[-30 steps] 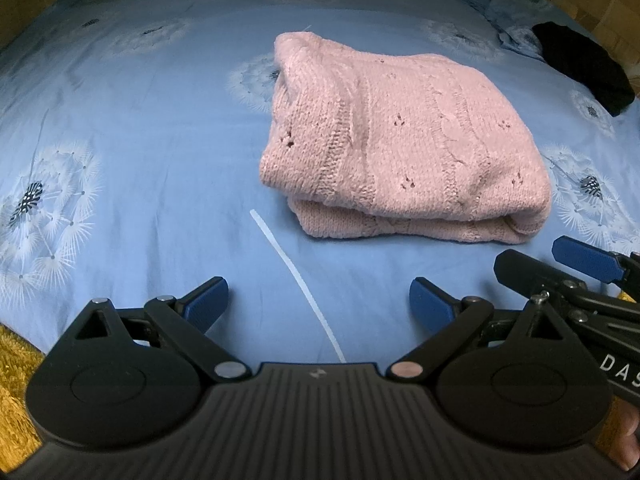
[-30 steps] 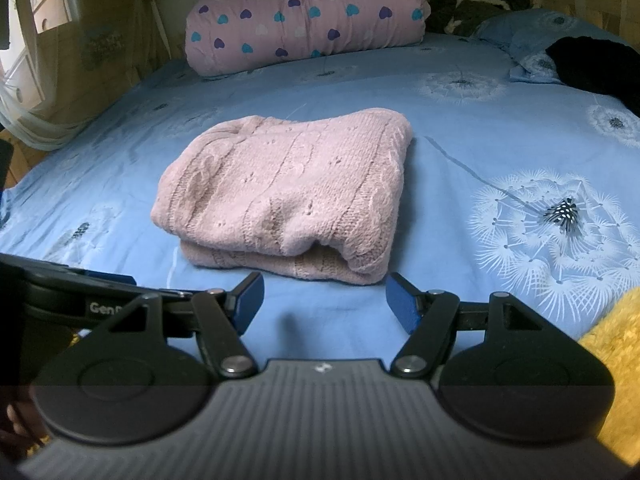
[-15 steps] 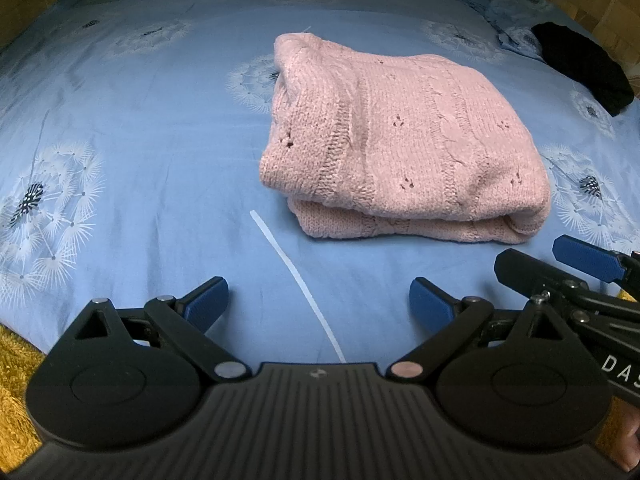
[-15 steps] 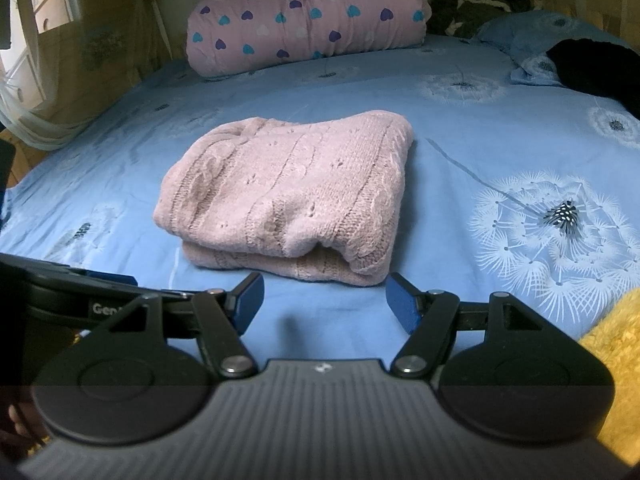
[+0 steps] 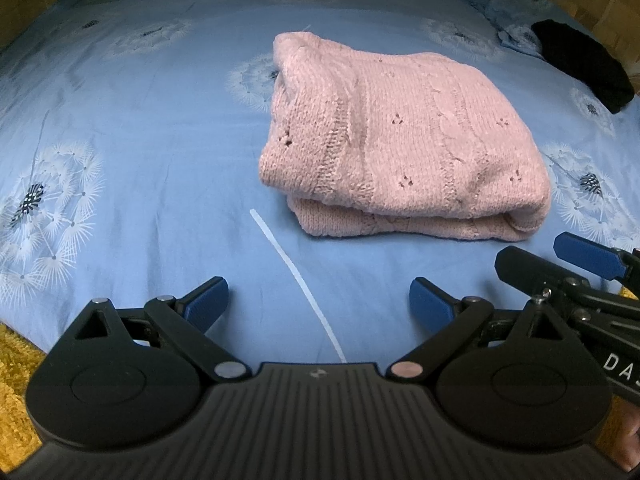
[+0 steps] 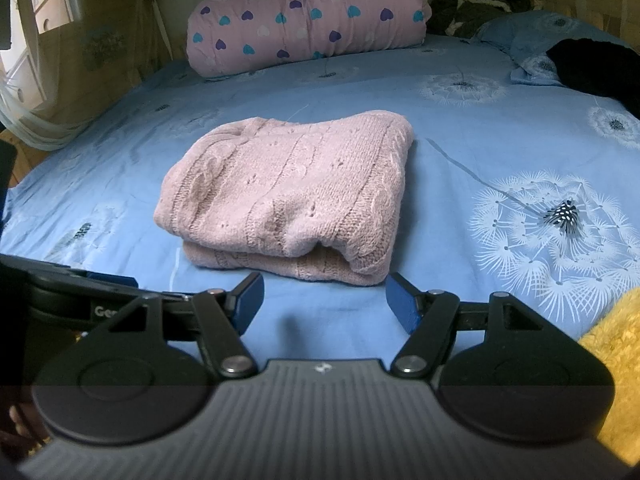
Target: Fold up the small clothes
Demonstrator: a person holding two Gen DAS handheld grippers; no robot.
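- Pink knitted sweater (image 5: 404, 148), folded into a thick rounded-edged packet of at least 2 layers, cable ribs and small eyelet holes across the top, lying near the middle of the blue bedsheet (image 5: 140, 128).
- Sheet smooth, thin-looking, printed with white dandelion heads; 1 thin white strand (image 5: 296, 280) curving across it just in front of the sweater, apart from it.
- Left gripper (image 5: 318, 300) low over the near edge of the bed, black ribbed body, 2 blue pads spread wide, nothing between them but sheet and strand.
- Right gripper (image 6: 324, 300) just short of the sweater's near fold, blue pads well apart, not touching the knit, holding nothing.
- In the left view, right gripper's black linkage and blue tip at the lower right, beside the left one.
- Puffy pink quilt (image 6: 308, 20) with 3 colours of hearts rolled at the head of the bed; black garment (image 6: 596, 68) at the far right, possibly knitted, too dark to tell.
- Fuzzy yellow fabric (image 6: 616, 364) at the bed's near corner.
- Against the frames from 1 second ago: no change, same sweater place, same pad spread, same gripper positions.
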